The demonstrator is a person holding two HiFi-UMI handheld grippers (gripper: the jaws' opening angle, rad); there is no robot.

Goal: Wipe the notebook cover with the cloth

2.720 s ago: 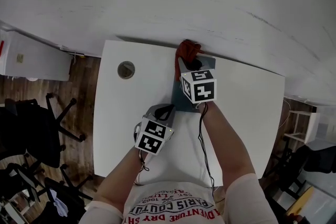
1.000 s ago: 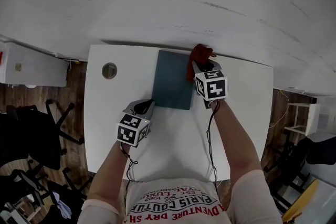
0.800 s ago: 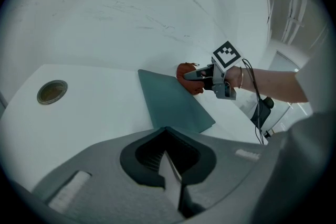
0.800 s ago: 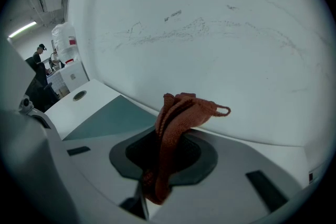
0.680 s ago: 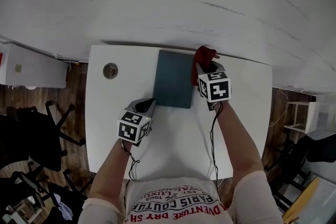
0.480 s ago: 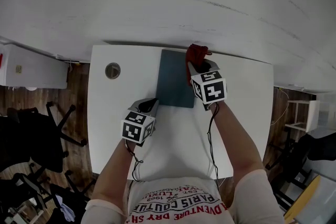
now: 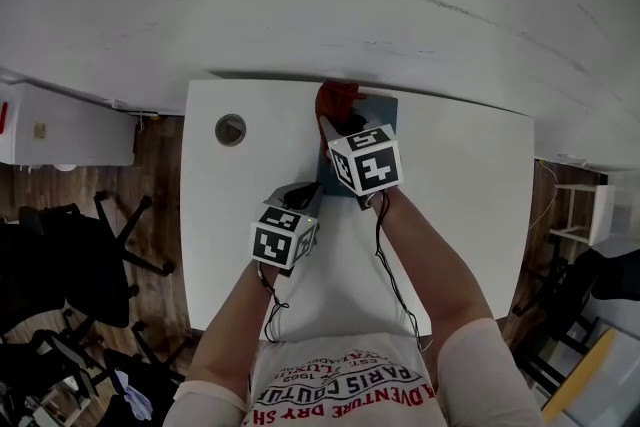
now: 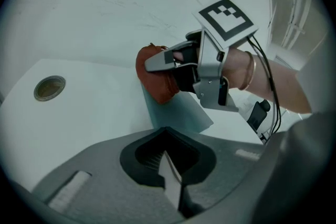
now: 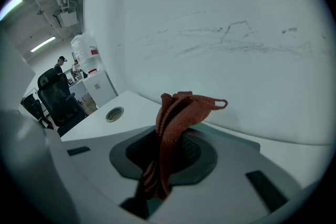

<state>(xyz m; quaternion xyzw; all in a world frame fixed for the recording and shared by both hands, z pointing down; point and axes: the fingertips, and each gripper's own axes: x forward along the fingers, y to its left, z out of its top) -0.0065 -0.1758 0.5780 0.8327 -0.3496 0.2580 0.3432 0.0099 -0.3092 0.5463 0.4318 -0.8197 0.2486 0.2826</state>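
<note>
Right gripper (image 7: 341,126): jaws clamped on the red cloth (image 9: 175,126). The fabric is bunched, runs up between the jaws and sticks out past the tips, with a small loop at the top right. The cloth sits over the far left part of the notebook (image 8: 180,113), close to the wall; in the left gripper view its lower edge appears to meet the cover. The notebook is dark teal, flat on the white table (image 7: 470,215), at the table's far edge. In the head view the right gripper covers most of it; only the far right corner and a sliver at the near edge show.

Left gripper (image 8: 171,166): jaws together, nothing between them. It sits just beside the notebook's near left corner, pointing at it; can't tell if it touches. The two grippers are near each other, left one lower and closer to the person.

Round grommet hole (image 7: 230,129) in the table, left of the notebook, well apart from both grippers.
</note>
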